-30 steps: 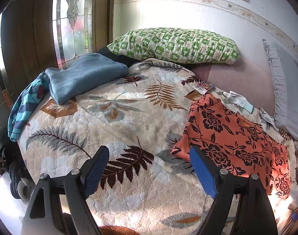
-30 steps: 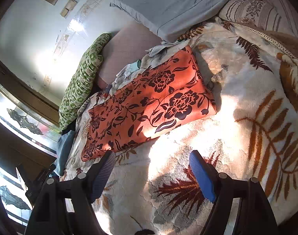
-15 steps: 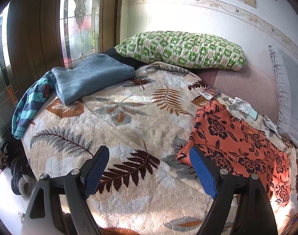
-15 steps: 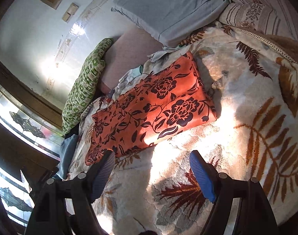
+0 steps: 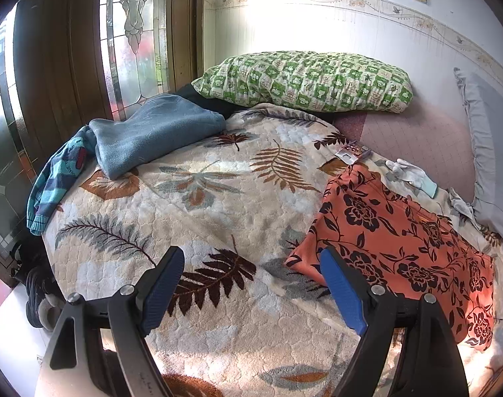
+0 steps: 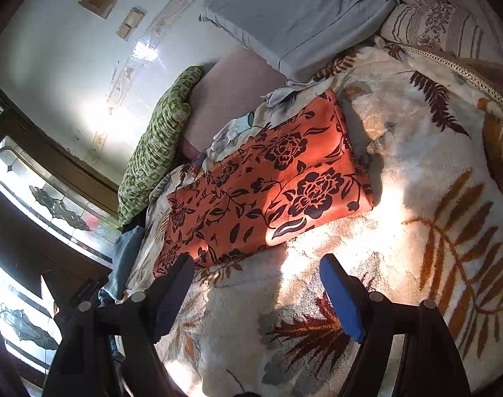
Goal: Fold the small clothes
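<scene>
Over the last second the left gripper has drawn back and tilted, so the orange floral garment now sits further to the right and lower in its view, while the right gripper has eased back a little from the same cloth. Both pairs of fingers stand spread wide apart with nothing between them, hovering above the leaf-patterned blanket that covers the bed.

The orange floral garment lies flat on the blanket as a long rectangle. In the left wrist view its near corner sits just beside the right-hand finger; in the right wrist view its lower corner is just beyond the left-hand finger.

Past its far edge lies a small white and pale-blue cloth, and beside that a small packet. A green checked pillow and a grey pillow rest against the wall. A folded blue towel and a striped teal garment lie at the blanket's far left edge, near the stained-glass window
</scene>
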